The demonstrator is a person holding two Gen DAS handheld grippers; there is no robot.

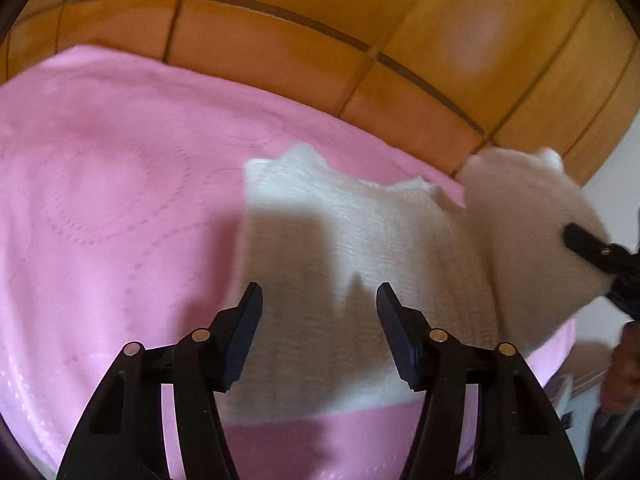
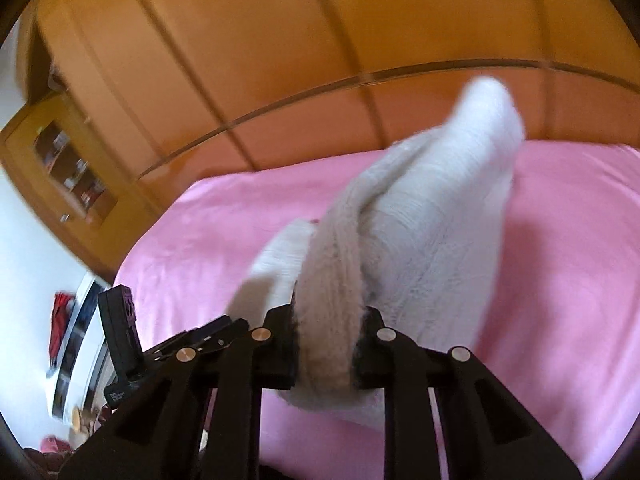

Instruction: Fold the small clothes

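Though lifted, garment (image 2: 420, 216) within right tool (image 2: 326, 344)

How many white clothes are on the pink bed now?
1. The white knitted garment lies on the pink bedcover, its right part lifted by the right claw. Others may be hidden.

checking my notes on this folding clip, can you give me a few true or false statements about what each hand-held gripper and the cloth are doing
1. The right hand-held gripper is clamped on the white knit garment. True.
2. The left hand-held gripper grips the garment. False: its jaws stand open above it.
3. The garment lies on a green sheet. False: the bedcover is pink.
4. Part of the garment is lifted off the bedcover. True.
5. A wooden headboard stands behind the bed. True.
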